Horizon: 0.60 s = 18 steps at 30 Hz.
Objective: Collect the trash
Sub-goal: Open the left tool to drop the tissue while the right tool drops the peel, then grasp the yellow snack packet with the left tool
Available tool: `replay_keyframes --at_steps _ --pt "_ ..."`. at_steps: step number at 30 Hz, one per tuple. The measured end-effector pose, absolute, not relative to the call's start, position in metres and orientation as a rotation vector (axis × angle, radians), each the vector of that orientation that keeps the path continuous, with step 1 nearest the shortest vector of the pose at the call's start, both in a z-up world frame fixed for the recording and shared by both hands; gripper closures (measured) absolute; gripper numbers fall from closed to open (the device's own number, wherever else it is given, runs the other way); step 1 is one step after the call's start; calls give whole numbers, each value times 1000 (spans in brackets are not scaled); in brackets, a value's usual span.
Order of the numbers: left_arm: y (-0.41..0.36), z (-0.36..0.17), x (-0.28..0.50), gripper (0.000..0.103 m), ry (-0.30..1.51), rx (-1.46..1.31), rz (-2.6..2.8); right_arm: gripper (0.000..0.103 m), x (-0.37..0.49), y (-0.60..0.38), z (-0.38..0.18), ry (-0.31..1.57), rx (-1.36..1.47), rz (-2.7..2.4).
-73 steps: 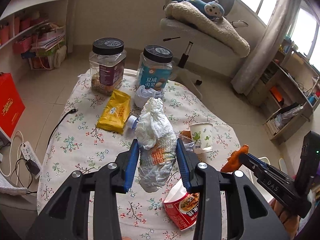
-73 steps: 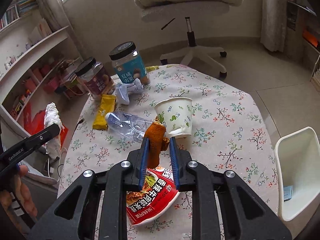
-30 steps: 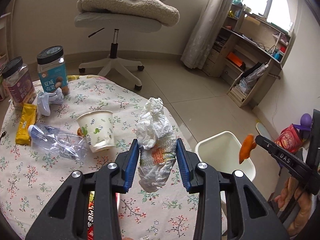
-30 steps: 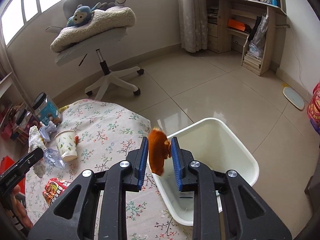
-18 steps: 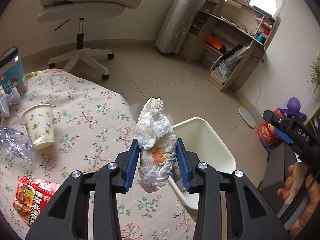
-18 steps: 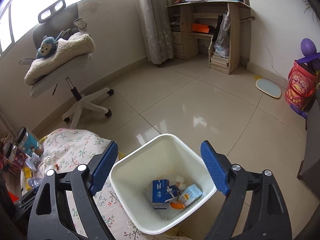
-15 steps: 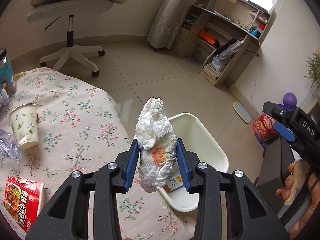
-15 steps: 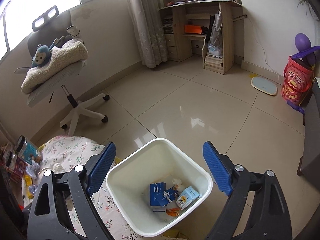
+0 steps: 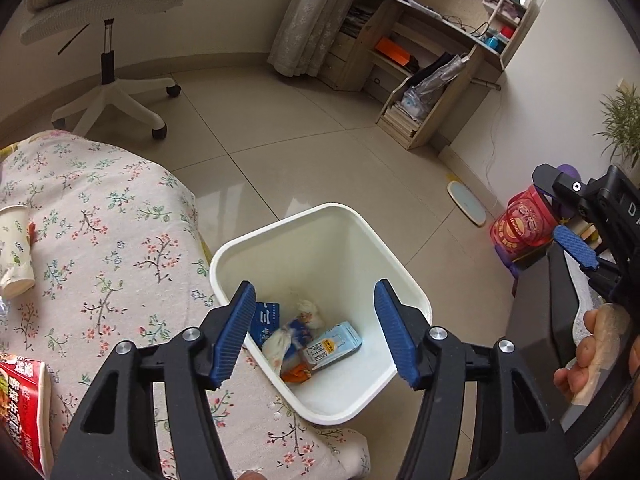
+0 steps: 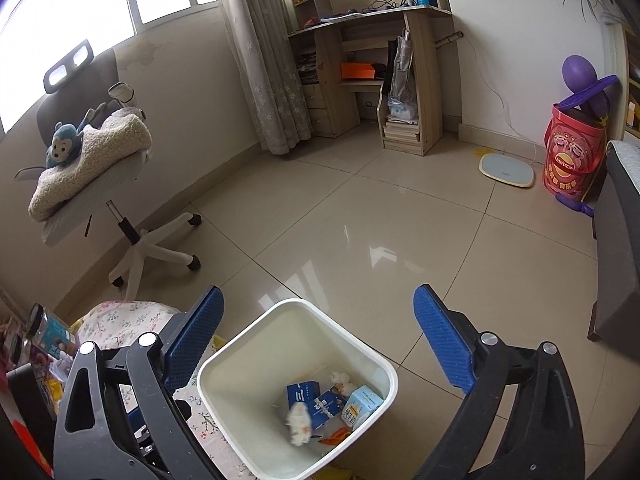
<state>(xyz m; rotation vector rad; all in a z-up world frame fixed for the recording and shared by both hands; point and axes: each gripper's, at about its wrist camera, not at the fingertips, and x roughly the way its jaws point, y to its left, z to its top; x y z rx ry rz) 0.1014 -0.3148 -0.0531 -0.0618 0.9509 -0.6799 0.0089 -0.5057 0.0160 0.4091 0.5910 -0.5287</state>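
Left wrist view: the left gripper (image 9: 316, 330), jaws just opened and empty, sits at lower centre over the white bin (image 9: 276, 230), where the crumpled tissue wad (image 9: 278, 346) lies among cartons. Right gripper (image 10: 316, 354) gapes wide, empty, above the same bin.

You get bright daylight from the window (image 10: 80, 12), glare on the floor tiles (image 10: 380, 256), bowed fisheye edges, and a motion-blurred tissue wad (image 10: 299, 424).

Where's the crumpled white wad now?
In the white bin, left of the light-blue carton and atop the blue boxes; wad seen between the open left gripper in the left wrist view.
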Motion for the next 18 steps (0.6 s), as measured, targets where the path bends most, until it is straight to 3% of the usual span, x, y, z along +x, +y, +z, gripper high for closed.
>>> replay_keyframes --at_steps 10,18 --pt "-236 -16 106 35 793 -2 -478 7 36 -435 17 613 258 -440" --pt "-167 -13 126 27 776 -17 -316 7 64 -373 10 673 196 -327"
